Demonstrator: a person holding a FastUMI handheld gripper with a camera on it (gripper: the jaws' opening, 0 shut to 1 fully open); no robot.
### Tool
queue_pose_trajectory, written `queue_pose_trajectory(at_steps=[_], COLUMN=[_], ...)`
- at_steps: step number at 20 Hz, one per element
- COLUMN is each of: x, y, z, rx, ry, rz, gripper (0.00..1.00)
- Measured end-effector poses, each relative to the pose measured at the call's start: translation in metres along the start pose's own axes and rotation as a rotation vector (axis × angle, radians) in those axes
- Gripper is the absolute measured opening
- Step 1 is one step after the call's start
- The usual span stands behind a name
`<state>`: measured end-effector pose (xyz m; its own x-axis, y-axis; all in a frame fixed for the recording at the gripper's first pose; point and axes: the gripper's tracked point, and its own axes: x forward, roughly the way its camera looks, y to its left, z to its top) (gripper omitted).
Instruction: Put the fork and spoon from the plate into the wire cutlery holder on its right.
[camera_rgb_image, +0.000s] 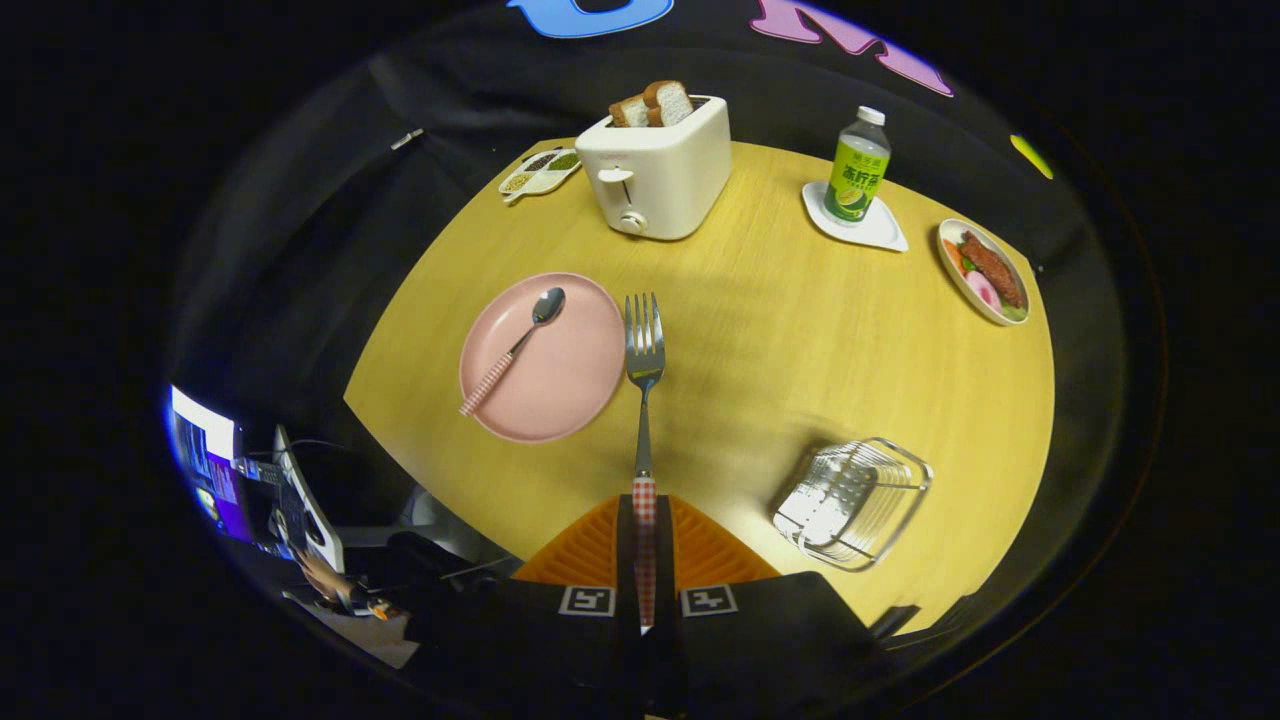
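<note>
My gripper (645, 520) hangs above the round wooden table (800, 330), jaws pressed narrow on the checked handle of the fork (645, 350), whose tines point to twelve o'clock beyond the fingertips. The fork is clear of the pink plate (570, 400), which sits just off at ten o'clock with the spoon (515, 350) lying on it, bowl up toward the toaster (655, 165). The wire cutlery holder (850, 500) waits near at three to four o'clock from my fingers. As I judge it, the step is the carry: I swing right until the fork is over the holder's open top, tip the tines downward, lower inside the wires, and only then part the jaws, so it does not snag a rim wire or tip the light basket. The spoon comes after.
</note>
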<state>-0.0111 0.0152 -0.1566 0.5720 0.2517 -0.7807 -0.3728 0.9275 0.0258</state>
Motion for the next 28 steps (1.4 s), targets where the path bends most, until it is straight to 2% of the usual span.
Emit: queue_pose_trajectory(at_steps=[3, 7, 13, 21, 28], x=[-0.025, -0.053, -0.062, -0.038, -0.011], y=[-0.036, -0.083, -0.119, -0.132, -0.137], z=[-0.029, -0.062, -0.094, -0.083, -0.063], rx=[-0.008, -0.08, -0.157, -0.075, -0.027], ry=[0.09, 0.231, 0.458, 0.67, 0.738], rz=[-0.02, -0.076, -0.101, -0.072, -0.087], gripper=[0.09, 0.09, 0.09, 0.09, 0.11])
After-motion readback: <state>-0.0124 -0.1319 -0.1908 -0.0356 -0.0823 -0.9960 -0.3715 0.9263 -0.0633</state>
